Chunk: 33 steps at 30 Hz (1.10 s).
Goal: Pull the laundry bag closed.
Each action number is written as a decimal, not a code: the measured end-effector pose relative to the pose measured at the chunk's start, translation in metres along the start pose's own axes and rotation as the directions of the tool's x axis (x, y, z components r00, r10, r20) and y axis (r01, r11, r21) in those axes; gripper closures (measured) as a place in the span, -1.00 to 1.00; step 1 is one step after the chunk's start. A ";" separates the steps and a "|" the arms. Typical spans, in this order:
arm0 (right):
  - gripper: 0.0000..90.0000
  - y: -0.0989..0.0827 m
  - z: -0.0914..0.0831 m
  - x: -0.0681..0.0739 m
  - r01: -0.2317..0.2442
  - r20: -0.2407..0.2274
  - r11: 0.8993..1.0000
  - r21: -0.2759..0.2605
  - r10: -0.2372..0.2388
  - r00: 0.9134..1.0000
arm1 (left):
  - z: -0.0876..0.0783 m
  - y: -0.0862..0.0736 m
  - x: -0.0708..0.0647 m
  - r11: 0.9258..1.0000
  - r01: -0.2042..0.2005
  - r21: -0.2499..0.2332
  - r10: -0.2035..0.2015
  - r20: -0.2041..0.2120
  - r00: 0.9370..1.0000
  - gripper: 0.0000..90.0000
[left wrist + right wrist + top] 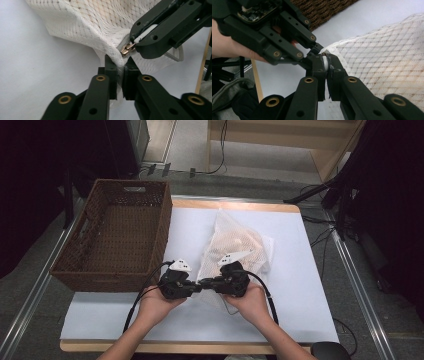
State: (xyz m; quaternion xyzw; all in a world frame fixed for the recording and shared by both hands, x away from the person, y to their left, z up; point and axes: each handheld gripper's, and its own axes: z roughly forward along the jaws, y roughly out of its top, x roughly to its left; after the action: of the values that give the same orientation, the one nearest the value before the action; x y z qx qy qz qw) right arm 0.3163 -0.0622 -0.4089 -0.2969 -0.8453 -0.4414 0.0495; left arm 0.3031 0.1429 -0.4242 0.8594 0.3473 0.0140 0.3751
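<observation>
Mesh bag [239, 247] lies on the white table [295, 285] beside the basket [117, 232]; my left gripper [120, 71] pinches its corner steady while my right gripper [325, 65] clamps the zipper pull [127, 48], ready to slide it.

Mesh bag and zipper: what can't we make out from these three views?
- Contents of the mesh bag: high view, a tan mass blurred behind the netting, too small to identify.
- Zipper pull: left gripper view, its tab is covered by the right gripper; in the right gripper view its own fingers hide it.
- Bag corner: left gripper view, pinched out of sight inside the left gripper.
- Basket: right gripper view, cut off by the top edge.
</observation>
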 end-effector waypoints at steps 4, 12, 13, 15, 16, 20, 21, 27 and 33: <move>0.94 -0.001 -0.002 -0.001 0.010 0.010 1.000 -0.003 -0.010 1.000 | 0.000 0.002 -0.001 1.000 0.003 0.007 -0.003 0.007 1.000 0.94; 0.95 0.001 -0.004 0.001 0.013 0.038 1.000 0.012 -0.014 0.999 | -0.005 0.003 0.002 1.000 0.031 0.004 -0.031 0.016 0.999 0.96; 0.95 0.001 -0.005 0.000 0.012 0.044 1.000 0.010 -0.012 0.999 | -0.007 0.003 0.004 0.999 0.045 -0.004 -0.045 0.020 0.999 0.96; 0.95 0.000 -0.007 -0.004 0.005 0.050 1.000 0.001 -0.005 0.999 | -0.010 0.003 0.008 0.998 0.064 -0.016 -0.063 0.029 0.998 0.96; 0.95 0.000 -0.010 -0.006 0.001 0.050 1.000 -0.004 -0.001 0.999 | -0.012 0.003 0.009 0.998 0.065 -0.020 -0.065 0.024 0.998 0.96; 0.95 0.000 -0.016 -0.008 0.004 0.067 1.000 -0.005 -0.003 0.998 | -0.019 0.003 0.013 0.996 0.078 -0.034 -0.077 0.015 0.997 0.96; 0.95 -0.002 -0.022 -0.011 -0.011 0.071 1.000 -0.011 0.011 0.997 | -0.021 0.002 0.014 0.996 0.082 -0.041 -0.081 0.011 0.997 0.96; 0.95 -0.004 -0.027 -0.015 -0.027 0.058 1.000 0.000 0.027 0.998 | -0.022 0.002 0.012 0.996 0.077 -0.037 -0.077 0.013 0.997 0.96; 0.94 -0.004 -0.027 -0.016 -0.034 0.052 0.999 0.004 0.034 0.998 | -0.021 0.001 0.011 0.997 0.070 -0.034 -0.070 0.010 0.998 0.95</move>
State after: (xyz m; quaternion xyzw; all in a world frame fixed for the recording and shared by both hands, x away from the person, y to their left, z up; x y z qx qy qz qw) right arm 0.3227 -0.0919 -0.4007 -0.3225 -0.8423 -0.4304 0.0357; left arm 0.3064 0.1625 -0.4112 0.8401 0.3753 0.0031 0.3916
